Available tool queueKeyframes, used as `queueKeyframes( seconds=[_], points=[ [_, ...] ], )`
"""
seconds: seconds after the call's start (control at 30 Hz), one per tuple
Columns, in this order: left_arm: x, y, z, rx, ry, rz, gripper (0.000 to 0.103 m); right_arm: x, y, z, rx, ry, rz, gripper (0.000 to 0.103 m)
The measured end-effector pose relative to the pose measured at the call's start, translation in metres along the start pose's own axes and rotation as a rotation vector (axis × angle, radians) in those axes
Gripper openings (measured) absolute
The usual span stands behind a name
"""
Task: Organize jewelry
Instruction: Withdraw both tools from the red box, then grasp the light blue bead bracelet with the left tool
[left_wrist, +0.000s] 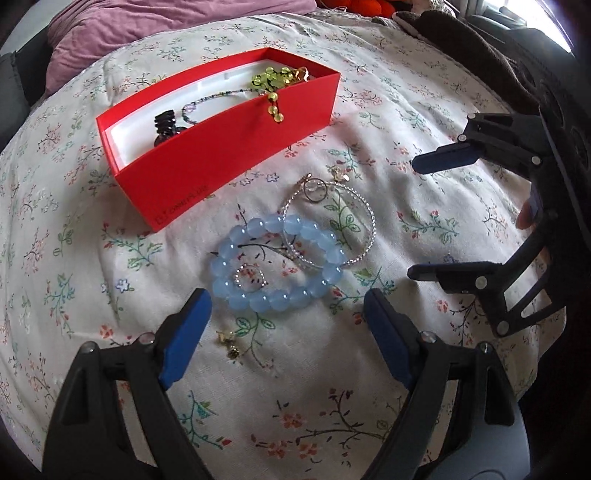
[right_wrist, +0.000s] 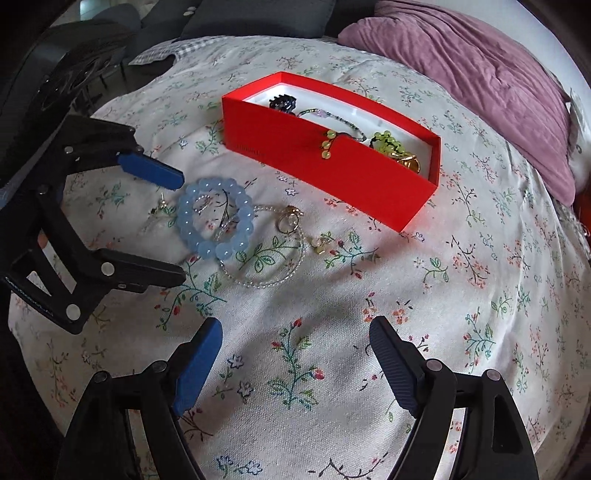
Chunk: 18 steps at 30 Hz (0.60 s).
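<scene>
Floral bedspread (left_wrist: 406, 92): bears all items.
Red box (left_wrist: 221, 155): far left of the loose pieces, long axis running near-left to far-right; already holds beads and dark pieces.
Left gripper (left_wrist: 286, 317): jaws spread, empty, fingertips just short of the blue bead bracelet (left_wrist: 277, 258), which lies straight ahead; likely the nearer tool.
Right gripper (right_wrist: 295, 339): jaws spread, empty, further back.
Clear bead strand (left_wrist: 354, 236): overlaps the bracelet's right side.
Small ring (left_wrist: 251, 277): inside the bracelet.
Gold earring (left_wrist: 229, 341): near, between the left fingers.
</scene>
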<state>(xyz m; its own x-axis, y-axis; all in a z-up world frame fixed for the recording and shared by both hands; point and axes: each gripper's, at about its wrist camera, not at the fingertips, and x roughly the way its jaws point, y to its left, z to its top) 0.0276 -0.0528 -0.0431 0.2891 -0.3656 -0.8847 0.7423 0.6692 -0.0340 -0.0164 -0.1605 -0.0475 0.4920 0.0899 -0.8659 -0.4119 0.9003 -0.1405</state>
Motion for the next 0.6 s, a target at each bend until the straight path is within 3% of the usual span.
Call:
queueKeyframes(
  seconds=[0.17, 0.23, 0.6],
  points=[
    [0.005, 0.000, 0.004, -0.007, -0.003, 0.001, 0.085, 0.005, 0.001, 0.000, -0.009, 0.014, -0.012, 0.083],
    [0.005, 0.003, 0.005, -0.022, -0.008, 0.001, 0.080, 0.007, -0.001, 0.001, -0.002, 0.017, -0.016, 0.083],
    [0.000, 0.016, 0.006, -0.067, -0.019, 0.004, 0.038, 0.012, -0.002, 0.006, 0.003, 0.021, -0.030, 0.083]
  ],
)
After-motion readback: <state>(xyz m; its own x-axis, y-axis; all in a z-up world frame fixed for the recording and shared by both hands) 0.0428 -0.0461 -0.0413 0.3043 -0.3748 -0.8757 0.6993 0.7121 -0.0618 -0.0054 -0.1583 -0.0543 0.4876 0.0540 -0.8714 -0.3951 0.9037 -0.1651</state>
